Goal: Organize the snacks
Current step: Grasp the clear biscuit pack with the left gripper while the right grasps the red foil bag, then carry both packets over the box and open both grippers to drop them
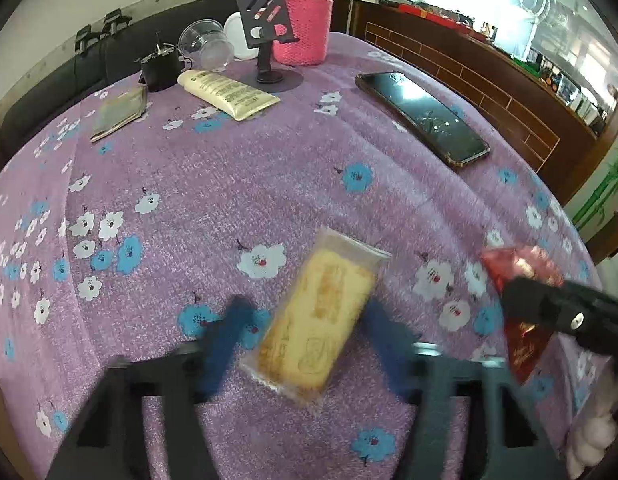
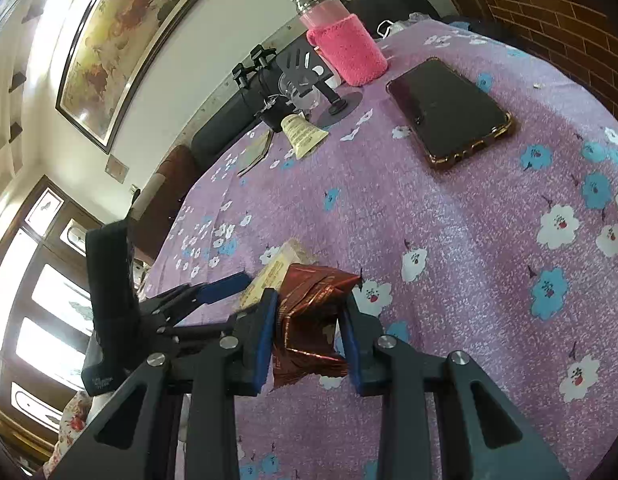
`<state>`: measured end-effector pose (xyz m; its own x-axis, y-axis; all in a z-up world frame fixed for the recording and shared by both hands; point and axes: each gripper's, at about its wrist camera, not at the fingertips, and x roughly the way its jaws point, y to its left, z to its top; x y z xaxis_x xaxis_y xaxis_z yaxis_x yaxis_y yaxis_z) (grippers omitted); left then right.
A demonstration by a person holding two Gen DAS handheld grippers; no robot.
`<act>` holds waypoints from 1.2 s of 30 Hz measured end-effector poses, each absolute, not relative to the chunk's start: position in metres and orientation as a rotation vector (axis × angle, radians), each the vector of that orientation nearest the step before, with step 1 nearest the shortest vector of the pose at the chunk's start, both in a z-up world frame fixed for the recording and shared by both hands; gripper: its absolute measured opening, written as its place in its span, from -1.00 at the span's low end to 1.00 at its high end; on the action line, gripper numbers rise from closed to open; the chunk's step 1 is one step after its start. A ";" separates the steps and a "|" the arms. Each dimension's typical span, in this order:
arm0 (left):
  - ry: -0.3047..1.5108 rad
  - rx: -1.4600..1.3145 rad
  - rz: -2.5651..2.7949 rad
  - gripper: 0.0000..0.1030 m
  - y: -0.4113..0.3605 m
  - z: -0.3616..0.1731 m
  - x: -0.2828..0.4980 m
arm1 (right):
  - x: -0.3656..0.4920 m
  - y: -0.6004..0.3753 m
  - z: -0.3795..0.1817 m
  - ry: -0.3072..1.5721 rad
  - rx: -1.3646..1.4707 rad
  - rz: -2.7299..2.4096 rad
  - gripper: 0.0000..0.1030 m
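Yellow cake packet (image 1: 315, 316): clear wrapper, lying flat on the floral purple cloth of the table (image 1: 213, 184), set at a slant between the two blue fingers of the left hand-held gripper (image 1: 303, 320). Left hand-held gripper: released, fingers wide, one on each side of the packet and clear of it.

Red foil snack packet (image 2: 313, 324): crumpled, just right of the cake packet. Right hand-held gripper (image 2: 309, 334): clenched on the red packet, blue pads pressing both sides; whether the packet is lifted off the cloth cannot be told.

Beyond the cake packet, toward the far edge: phone (image 1: 423, 118) in a brown case, far right; cream tube (image 1: 227, 94), phone stand (image 1: 267, 36), pink knitted-sleeve bottle (image 1: 305, 20), clear cup (image 1: 207, 42), all well apart from the snacks.

Handling note, by judgement: the step in hand appears to be gathering both packets. Turn the left fingers square to the cake packet's long sides before closing, press gently since the cake would crush, and keep the right grip firm on the slippery foil.
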<state>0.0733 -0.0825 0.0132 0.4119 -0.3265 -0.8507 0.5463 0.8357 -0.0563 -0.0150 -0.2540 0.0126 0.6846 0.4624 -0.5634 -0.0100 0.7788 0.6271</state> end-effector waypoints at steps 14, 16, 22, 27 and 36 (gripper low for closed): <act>0.920 -0.005 -0.454 -0.32 0.037 0.059 -0.011 | -0.021 -0.234 0.023 0.734 0.501 0.256 -0.43; 0.896 -0.058 -0.438 -0.32 0.060 0.068 -0.027 | -0.024 -0.229 0.026 0.719 0.470 0.249 -0.43; 0.831 -0.021 -0.326 -0.32 0.093 0.079 -0.054 | -0.033 -0.199 0.035 0.722 0.352 0.217 -0.43; 0.767 -0.029 -0.286 -0.32 0.125 0.094 -0.077 | -0.066 -0.159 0.051 0.730 0.310 0.273 -0.43; 0.700 -0.148 -0.177 -0.31 0.199 0.113 -0.108 | -0.096 -0.079 0.083 0.745 0.215 0.384 -0.43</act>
<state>-0.1078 0.1986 0.1128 0.7507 -0.2110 -0.6261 0.1118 0.9745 -0.1944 -0.0960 -0.0791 0.0834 0.6699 0.4134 -0.6167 -0.2628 0.9089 0.3239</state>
